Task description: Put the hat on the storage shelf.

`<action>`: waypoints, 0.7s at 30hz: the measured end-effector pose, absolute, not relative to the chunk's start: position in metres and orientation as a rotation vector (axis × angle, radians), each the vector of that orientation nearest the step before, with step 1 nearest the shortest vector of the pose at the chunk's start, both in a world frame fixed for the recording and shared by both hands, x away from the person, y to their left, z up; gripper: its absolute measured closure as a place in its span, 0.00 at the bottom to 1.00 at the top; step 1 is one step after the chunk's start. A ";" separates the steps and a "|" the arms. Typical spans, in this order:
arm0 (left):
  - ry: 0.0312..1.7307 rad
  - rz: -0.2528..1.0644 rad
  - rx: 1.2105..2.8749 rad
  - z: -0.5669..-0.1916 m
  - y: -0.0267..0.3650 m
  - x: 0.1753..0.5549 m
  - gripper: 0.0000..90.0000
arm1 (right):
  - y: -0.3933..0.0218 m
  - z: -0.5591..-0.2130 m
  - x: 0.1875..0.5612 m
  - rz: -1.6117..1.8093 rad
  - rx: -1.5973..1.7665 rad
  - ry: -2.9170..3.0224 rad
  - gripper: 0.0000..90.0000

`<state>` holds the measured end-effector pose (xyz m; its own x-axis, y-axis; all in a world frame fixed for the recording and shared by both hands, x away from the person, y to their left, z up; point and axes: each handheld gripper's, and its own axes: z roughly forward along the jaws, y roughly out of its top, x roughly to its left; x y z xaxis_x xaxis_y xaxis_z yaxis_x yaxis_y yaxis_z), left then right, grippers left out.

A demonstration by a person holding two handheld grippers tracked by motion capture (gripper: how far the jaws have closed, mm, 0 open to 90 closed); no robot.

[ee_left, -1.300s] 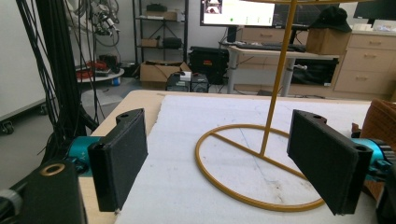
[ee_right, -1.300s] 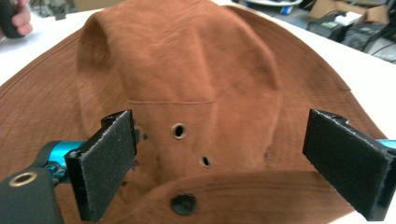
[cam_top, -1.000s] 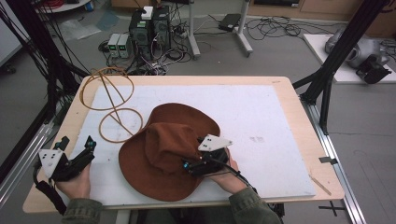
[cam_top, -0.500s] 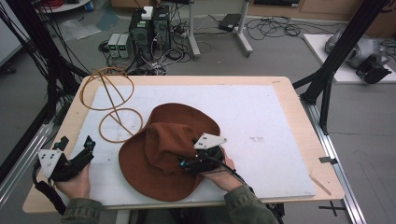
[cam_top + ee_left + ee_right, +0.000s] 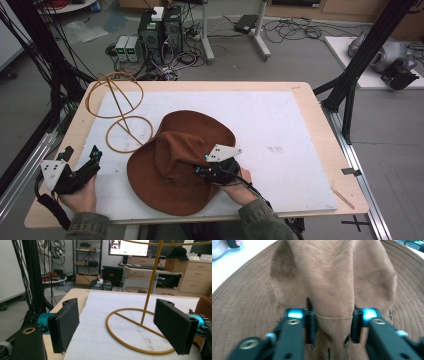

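A: What is the biggest thing here?

B: The table (image 5: 320, 125). It is wood, and a white board (image 5: 280, 120) covers most of its top.

A: And what lies on the white board?

B: A big brown hat (image 5: 170, 170). It lies near the person's edge of the table, a bit left of the middle. Its wide brim is flat on the board and its soft top bulges up.

A: What is the yellow thing?

B: That is a wire stand (image 5: 120, 115), made of gold rings and a thin pole. It stands at the far left of the board, just beside the hat's brim.

A: What does the right gripper (image 5: 212, 171) do?

B: It sits on the hat. Its jaws have just been closing, and now they pinch the soft top of the hat between them. In the right gripper view the brown cloth is squeezed into a fold between the two black pads (image 5: 310, 323).

A: And the left gripper (image 5: 80, 167)?

B: It rests at the left edge of the table, well apart from the hat. Its jaws are spread wide with nothing in them. The left gripper view looks out between the two pads (image 5: 66, 320) at the stand's bottom ring.
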<state>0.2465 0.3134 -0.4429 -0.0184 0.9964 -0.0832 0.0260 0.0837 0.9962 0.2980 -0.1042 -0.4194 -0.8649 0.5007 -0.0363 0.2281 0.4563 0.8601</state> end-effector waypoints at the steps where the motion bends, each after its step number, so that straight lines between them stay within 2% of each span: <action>1: 1.281 1.144 1.157 -0.443 0.313 0.246 0.23 | -0.104 -0.420 0.298 1.361 0.631 2.421 0.86; 2: 1.281 1.142 1.156 -0.443 0.313 0.246 0.23 | -0.104 -0.420 0.298 1.351 0.634 2.423 0.93; 4: 1.281 1.142 1.158 -0.443 0.313 0.246 0.23 | -0.104 -0.420 0.297 1.343 0.627 2.421 0.97; 21: 1.281 1.122 1.154 -0.444 0.315 0.248 0.24 | -0.112 -0.423 0.291 1.439 0.700 2.340 0.98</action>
<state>0.2476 0.3148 -0.4442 -0.0061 0.9948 -0.1016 0.0303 0.1017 0.9944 0.2912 -0.1120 -0.4230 -0.8342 0.5515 -0.0047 0.2445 0.3775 0.8932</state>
